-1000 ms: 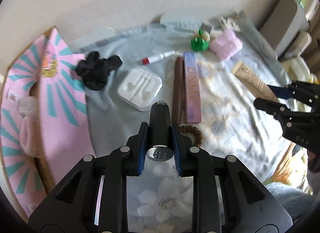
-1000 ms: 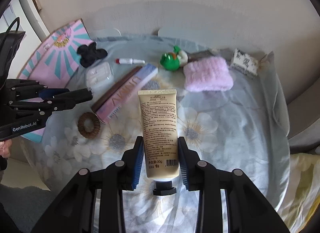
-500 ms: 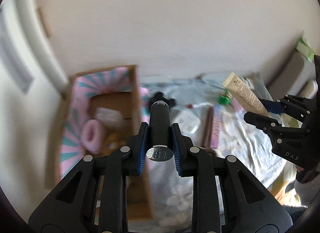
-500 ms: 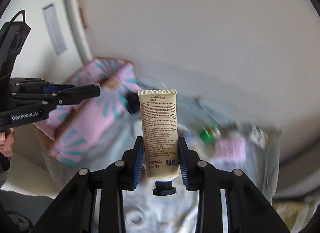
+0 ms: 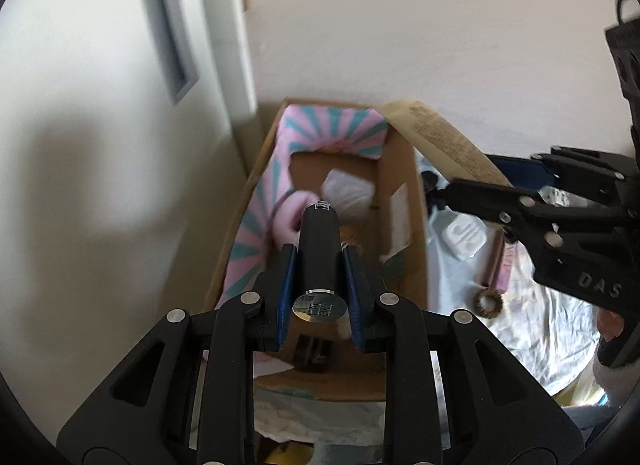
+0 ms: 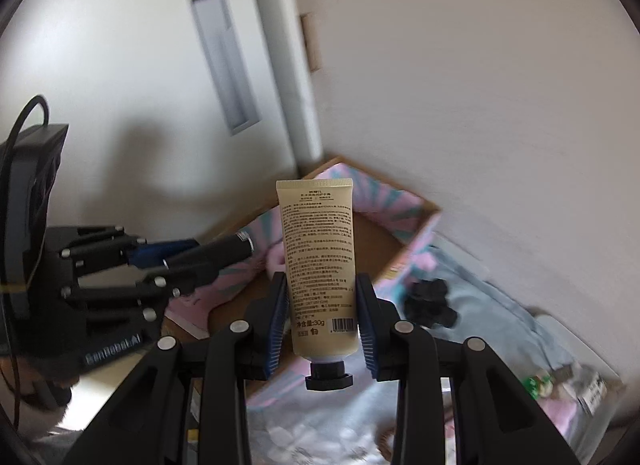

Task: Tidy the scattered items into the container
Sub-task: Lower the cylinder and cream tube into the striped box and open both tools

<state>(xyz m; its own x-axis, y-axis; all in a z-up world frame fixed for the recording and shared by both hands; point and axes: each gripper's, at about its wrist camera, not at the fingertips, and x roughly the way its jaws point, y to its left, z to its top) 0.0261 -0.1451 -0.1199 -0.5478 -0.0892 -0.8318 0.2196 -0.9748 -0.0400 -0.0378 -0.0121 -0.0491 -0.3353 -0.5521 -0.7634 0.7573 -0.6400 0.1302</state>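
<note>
While the left gripper (image 5: 320,265) pinches a black cylindrical tube (image 5: 319,249) and the right gripper (image 6: 322,305) a beige cream tube (image 6: 319,261) over the pink-lined cardboard box (image 5: 404,193), a white case (image 5: 464,235) and brown hair ring (image 5: 489,302) wait on the bedsheet (image 5: 540,329).

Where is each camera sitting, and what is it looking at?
Left wrist: sits on the left gripper, looking down into the cardboard box; its fingers clamp a black tube, and the right gripper shows.
Right wrist: sits on the right gripper, facing the box corner; it clamps a beige cream tube, and the left gripper shows.
Shared: box, both tubes, black scrunchie.
</note>
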